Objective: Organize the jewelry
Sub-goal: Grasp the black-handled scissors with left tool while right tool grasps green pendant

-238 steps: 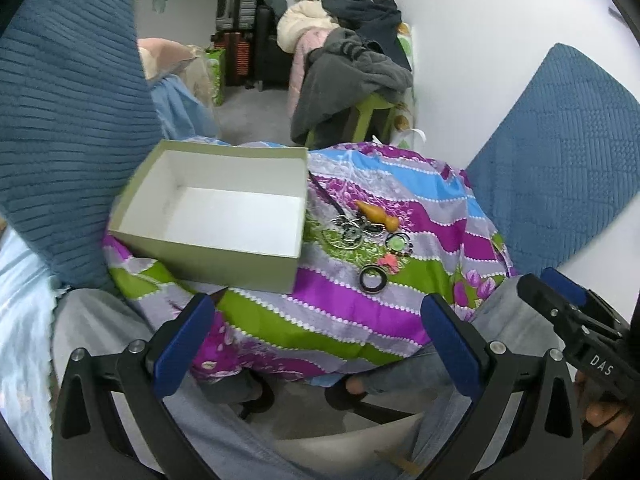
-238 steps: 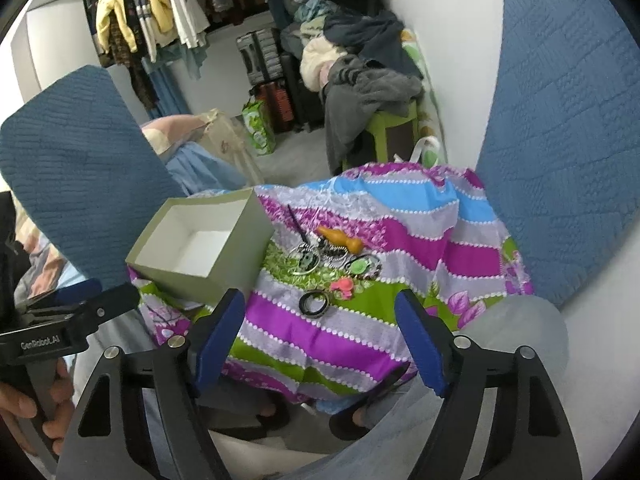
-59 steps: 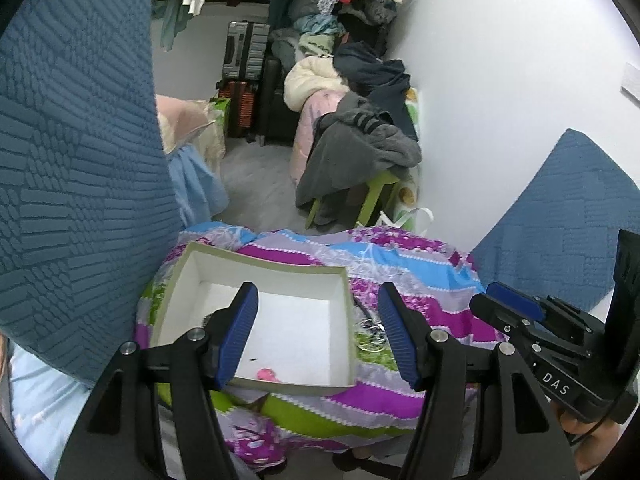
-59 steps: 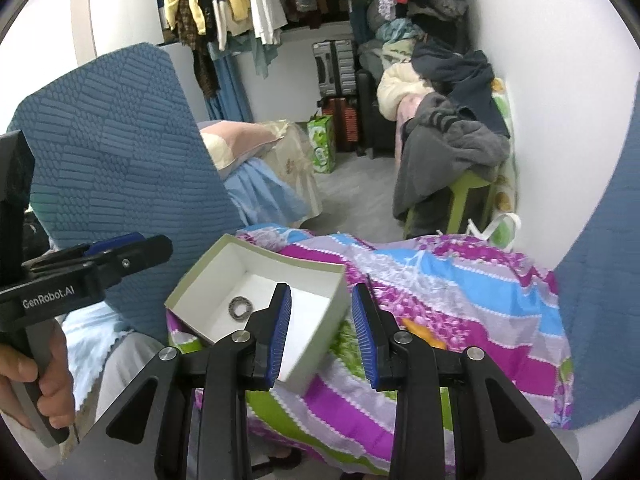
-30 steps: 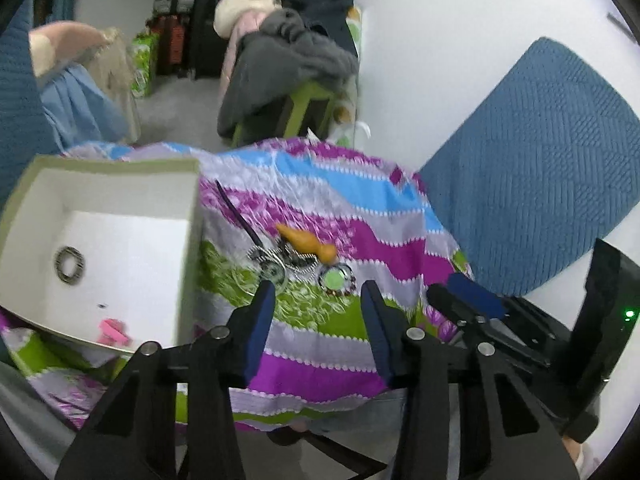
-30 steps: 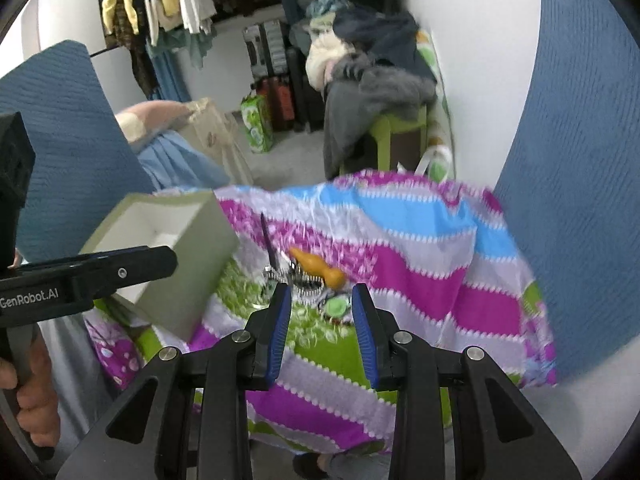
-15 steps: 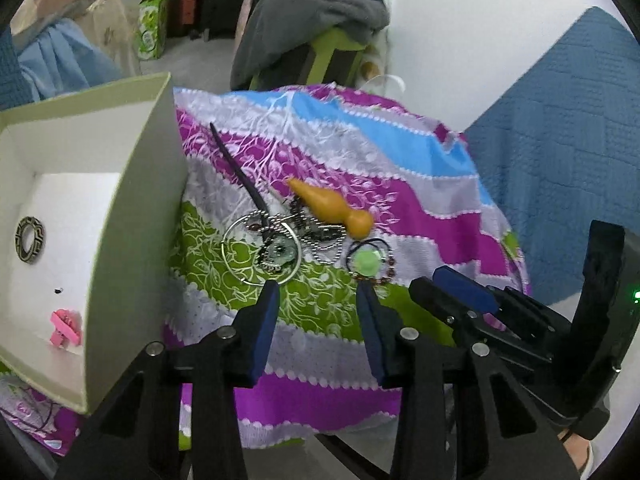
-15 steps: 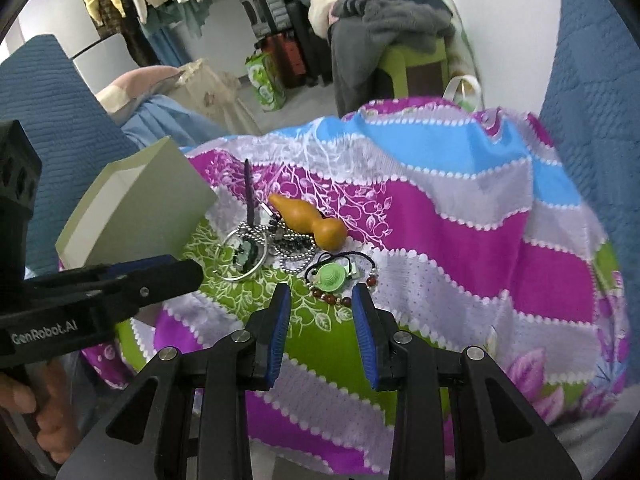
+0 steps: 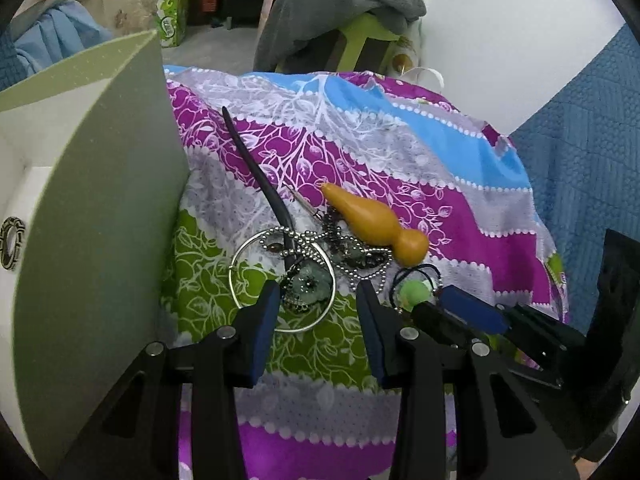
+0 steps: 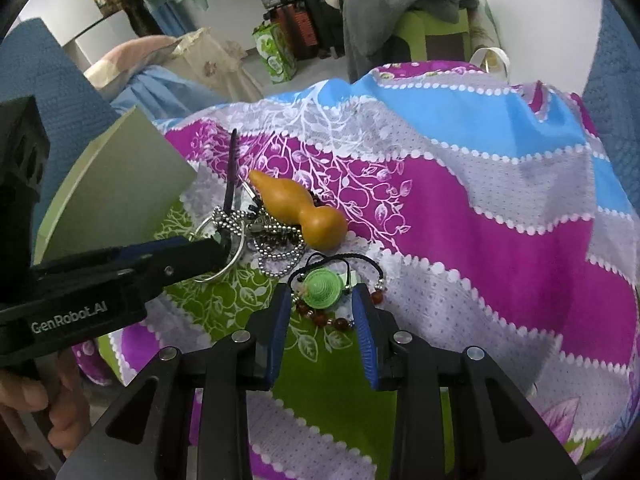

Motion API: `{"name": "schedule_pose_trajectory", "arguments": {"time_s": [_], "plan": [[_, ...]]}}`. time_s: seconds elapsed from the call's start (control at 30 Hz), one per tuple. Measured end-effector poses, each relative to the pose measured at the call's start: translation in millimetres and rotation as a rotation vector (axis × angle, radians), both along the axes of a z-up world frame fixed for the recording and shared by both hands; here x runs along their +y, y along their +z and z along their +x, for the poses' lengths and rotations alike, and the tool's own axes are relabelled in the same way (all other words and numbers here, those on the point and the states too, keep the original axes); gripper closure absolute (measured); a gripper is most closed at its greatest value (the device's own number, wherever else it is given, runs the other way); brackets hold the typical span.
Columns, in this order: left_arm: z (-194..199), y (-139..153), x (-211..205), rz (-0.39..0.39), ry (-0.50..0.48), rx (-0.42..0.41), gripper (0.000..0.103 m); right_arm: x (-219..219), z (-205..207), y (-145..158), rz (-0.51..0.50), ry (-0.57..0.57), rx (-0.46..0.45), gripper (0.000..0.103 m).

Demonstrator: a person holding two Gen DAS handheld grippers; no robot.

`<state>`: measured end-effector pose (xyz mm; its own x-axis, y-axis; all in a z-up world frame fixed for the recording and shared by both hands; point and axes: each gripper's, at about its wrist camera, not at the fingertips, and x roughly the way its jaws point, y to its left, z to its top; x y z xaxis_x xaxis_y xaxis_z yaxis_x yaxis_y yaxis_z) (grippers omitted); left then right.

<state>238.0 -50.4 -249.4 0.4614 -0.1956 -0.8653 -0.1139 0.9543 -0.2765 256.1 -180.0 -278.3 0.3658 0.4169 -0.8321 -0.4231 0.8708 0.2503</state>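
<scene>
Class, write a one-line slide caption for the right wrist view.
Right gripper poised with open jaws around a green charm bracelet on the striped cloth, beside an orange gourd.

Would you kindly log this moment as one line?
left claw: open over silver hoop ring | right claw: open around green disc bracelet | nothing gripped

Jewelry lay heaped on the striped cloth beside the green box: orange gourd pendant flat, silver hoop around a green flower pendant, ball chain tangled – green disc bracelet with red beads. Dark patterned ring in the box.
</scene>
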Motion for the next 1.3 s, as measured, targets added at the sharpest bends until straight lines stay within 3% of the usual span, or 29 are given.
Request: {"name": "schedule_pose_trajectory", "arguments": {"time_s": [0.27,0.33,0.4,0.57,0.97,1.0,1.13,1.3], "plan": [[8,-14,3,-0.002,0.001,0.019,0.063,8,5,-8,-0.063,0.021,-0.032,0.073],[9,-14,2,0.000,-0.005,0.017,0.068,9,4,-7,-0.074,0.026,-0.041,0.075],[10,-14,2,0.002,-0.011,0.017,0.071,9,5,-7,-0.055,0.031,-0.028,0.082],[9,-13,1,-0.002,-0.021,0.015,0.074,6,5,-5,-0.046,0.018,-0.018,0.087],[-10,15,0,-0.056,-0.044,0.004,0.077,-12,-3,18,-0.002,-0.059,-0.037,0.087],[-13,19,0,-0.070,-0.044,0.006,0.083,-13,-5,21,-0.002,-0.066,-0.038,0.087],[-23,32,4,-0.106,-0.037,0.008,0.084,-17,-17,31,-0.007,-0.094,-0.039,0.087],[-37,44,4,-0.090,-0.045,-0.005,0.085,-18,-30,45,-0.006,-0.116,-0.059,0.087]]}}
